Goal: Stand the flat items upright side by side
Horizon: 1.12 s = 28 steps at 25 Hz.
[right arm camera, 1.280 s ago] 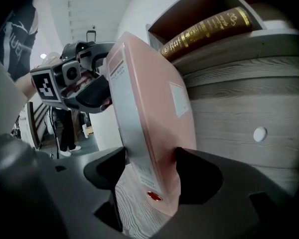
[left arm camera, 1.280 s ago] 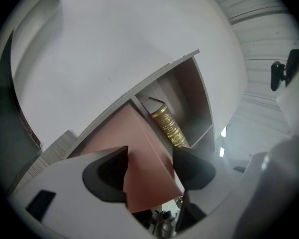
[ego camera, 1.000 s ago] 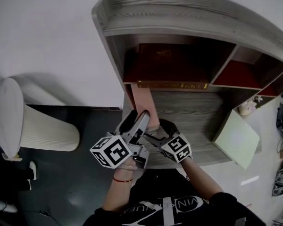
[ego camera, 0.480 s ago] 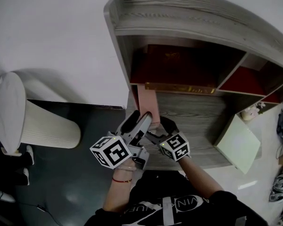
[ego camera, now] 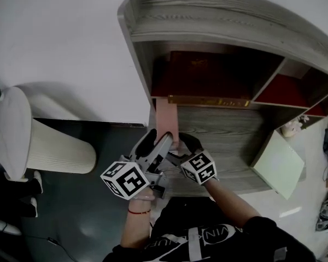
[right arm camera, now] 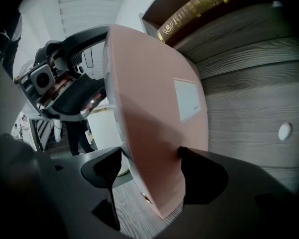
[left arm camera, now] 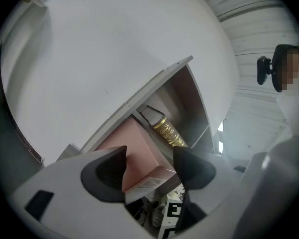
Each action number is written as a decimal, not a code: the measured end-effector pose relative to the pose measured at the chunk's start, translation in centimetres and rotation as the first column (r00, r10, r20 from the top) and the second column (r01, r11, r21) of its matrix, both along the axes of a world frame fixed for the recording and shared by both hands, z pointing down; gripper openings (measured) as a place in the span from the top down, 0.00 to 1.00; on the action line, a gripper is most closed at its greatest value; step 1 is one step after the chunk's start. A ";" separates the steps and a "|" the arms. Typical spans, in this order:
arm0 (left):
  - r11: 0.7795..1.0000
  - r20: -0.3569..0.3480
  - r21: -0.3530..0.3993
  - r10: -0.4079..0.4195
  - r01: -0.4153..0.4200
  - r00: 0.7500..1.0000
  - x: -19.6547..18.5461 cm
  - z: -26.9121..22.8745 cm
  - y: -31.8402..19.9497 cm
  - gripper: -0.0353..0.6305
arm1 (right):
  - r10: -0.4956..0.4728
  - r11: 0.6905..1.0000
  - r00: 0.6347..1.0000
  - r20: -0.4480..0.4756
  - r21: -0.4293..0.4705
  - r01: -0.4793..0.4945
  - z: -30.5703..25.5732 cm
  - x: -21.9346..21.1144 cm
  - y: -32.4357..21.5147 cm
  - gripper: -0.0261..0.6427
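A pink book [ego camera: 167, 119] stands upright at the left end of the grey wooden shelf [ego camera: 224, 130], with both grippers at its near edge. My left gripper [ego camera: 157, 141] is shut on the pink book [left arm camera: 139, 153], which fills the gap in the left gripper [left arm camera: 149, 166]. The jaws of my right gripper [ego camera: 181, 146] have just been opening. The pink book [right arm camera: 154, 118] is still between them in the right gripper [right arm camera: 149, 163], with a slit showing at one pad. Behind it a dark red book with a gold spine [ego camera: 208, 86] lies flat in the cubby.
A pale green book [ego camera: 276, 162] lies flat at the shelf's right. A small light figurine [ego camera: 287, 125] sits near the cubby divider, with red panels [ego camera: 281, 89] behind it. A white bin [ego camera: 49, 146] stands on the dark floor to the left.
The head view has shifted a little. The pink book stays upright at the shelf's left end. Both grippers remain around its near edge, the right one drawn slightly back.
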<state>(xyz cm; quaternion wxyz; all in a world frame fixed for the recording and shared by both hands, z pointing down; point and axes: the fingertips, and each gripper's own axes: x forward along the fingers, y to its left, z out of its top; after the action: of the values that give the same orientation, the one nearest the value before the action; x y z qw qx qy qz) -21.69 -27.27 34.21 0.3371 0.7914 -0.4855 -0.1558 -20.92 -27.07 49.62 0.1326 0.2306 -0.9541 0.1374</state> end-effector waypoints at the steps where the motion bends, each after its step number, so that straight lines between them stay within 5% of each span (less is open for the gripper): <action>1: 1.000 -0.011 0.000 -0.005 0.005 1.000 -0.2 -0.1 0.1 0.53 | -0.005 1.000 1.000 -0.002 -0.003 0.005 0.0 -0.2 0.0 0.39; 6: 1.000 -0.022 0.013 -0.018 0.018 1.000 -0.3 -0.5 0.4 0.48 | -0.019 1.000 1.000 0.003 -0.015 0.019 0.0 -1.0 -0.1 0.38; 12: 0.999 0.096 0.034 -0.017 0.014 0.995 -0.1 -0.7 0.8 0.45 | -0.006 1.000 1.000 0.006 -0.013 0.006 0.1 -1.3 -0.2 0.37; 17: 0.994 0.280 0.111 -0.013 -0.019 0.960 0.7 -1.9 1.7 0.45 | -0.001 1.000 1.000 0.000 -0.022 0.001 0.2 -0.7 -0.3 0.34; 23: 0.982 0.420 0.175 -0.014 -0.066 0.908 1.7 -3.4 3.2 0.42 | 0.028 0.999 1.000 0.007 0.021 -0.029 -1.5 0.8 0.6 0.34; 28: 0.953 0.429 0.264 0.021 -0.147 0.903 4.0 -6.8 5.6 0.42 | 0.076 0.995 0.997 0.017 0.070 -0.076 -2.5 3.3 2.3 0.34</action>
<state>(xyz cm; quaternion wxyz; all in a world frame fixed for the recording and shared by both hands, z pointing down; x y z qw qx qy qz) -17.73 -21.69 27.45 0.1111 0.8674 -0.4836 -0.0361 -17.63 -24.77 47.13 0.1124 0.2703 -0.9498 0.1101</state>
